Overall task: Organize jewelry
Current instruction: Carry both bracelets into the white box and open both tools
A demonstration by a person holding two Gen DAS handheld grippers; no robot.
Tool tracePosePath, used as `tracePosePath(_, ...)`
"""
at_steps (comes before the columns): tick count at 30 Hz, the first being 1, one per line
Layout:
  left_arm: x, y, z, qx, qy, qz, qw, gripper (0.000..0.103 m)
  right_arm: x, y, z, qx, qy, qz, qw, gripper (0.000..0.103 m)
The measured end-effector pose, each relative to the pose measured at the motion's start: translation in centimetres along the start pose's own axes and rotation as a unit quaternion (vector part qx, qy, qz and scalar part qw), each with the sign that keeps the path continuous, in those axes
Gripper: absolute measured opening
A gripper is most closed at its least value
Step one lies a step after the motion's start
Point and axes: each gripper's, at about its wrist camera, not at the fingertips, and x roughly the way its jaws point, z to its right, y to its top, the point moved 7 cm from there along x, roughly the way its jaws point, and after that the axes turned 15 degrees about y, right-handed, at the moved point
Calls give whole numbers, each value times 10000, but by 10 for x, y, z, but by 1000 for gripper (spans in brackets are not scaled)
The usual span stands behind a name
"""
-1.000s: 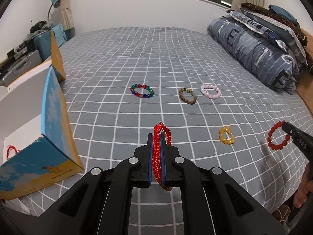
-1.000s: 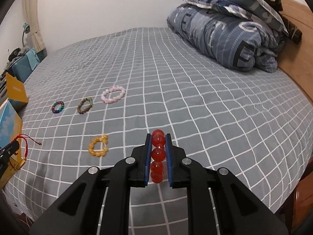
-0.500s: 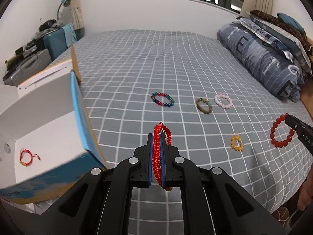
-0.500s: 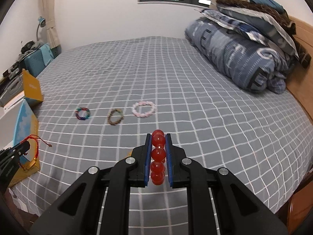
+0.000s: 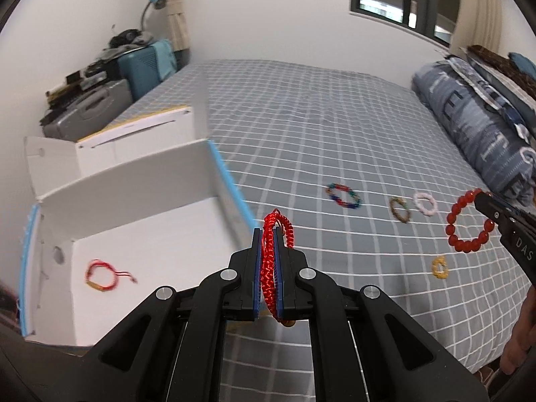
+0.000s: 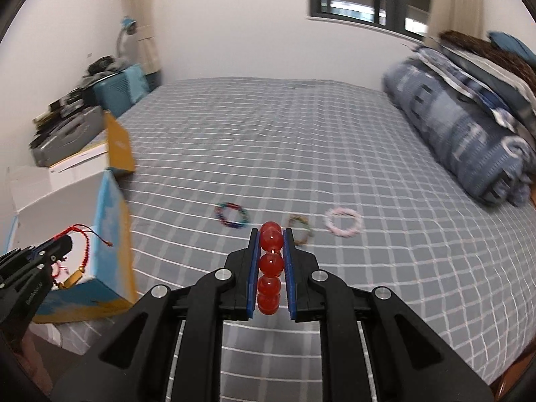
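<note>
My left gripper is shut on a red braided cord bracelet, held in the air just right of an open white box with blue outer walls. A thin red string bracelet lies on the box floor. My right gripper is shut on a red bead bracelet, which hangs as a ring at the right of the left wrist view. On the grey checked bed lie a multicolour bracelet, a brown one, a pink one and a yellow one.
Folded blue quilts are stacked along the bed's right side. Beyond the box stand a yellow-edged box flap, a grey case and a teal case by the wall. A hand shows at the lower right.
Both grippers have risen and swung left toward the box, each still holding its bracelet. The box interior and the string bracelet inside it have come into the left wrist view.
</note>
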Motion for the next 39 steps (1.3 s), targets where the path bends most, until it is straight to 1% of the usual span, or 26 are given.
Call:
tracePosePath(7, 10, 0, -69, -295, 426, -106, 9986, 6, 32, 20, -84, -413, 571, -89, 9975, 13)
tracePosePath(13, 22, -8, -133, -603, 796, -270, 9946, 6, 52, 27, -153, -744, 978, -134, 9923, 13)
tracePosePath(19, 29, -18, -182, -844, 1083, -427, 9896, 6, 70, 24, -215, -1029, 1321, -226, 9856, 13)
tracePosePath(24, 42, -30, -206, -969, 1221, -621, 9858, 6, 88, 8, -255, -1217, 1548, -413, 9795, 13)
tracePosePath(27, 54, -40, -213, -1014, 1248, -821, 9836, 6, 101, -6, -268, -1322, 1598, -567, 9766, 13)
tracePosePath(30, 65, -49, -218, -1017, 1251, -965, 9822, 6, 121, -23, -278, -1343, 1632, -818, 9740, 13)
tracePosePath(37, 90, -67, -221, -1009, 1270, -1351, 9775, 6, 149, -46, -273, -1205, 1569, -1254, 9722, 13)
tracePosePath(39, 92, -69, -221, -1023, 1260, -1407, 9767, 6, 153, -51, -272, -1182, 1541, -1346, 9717, 13)
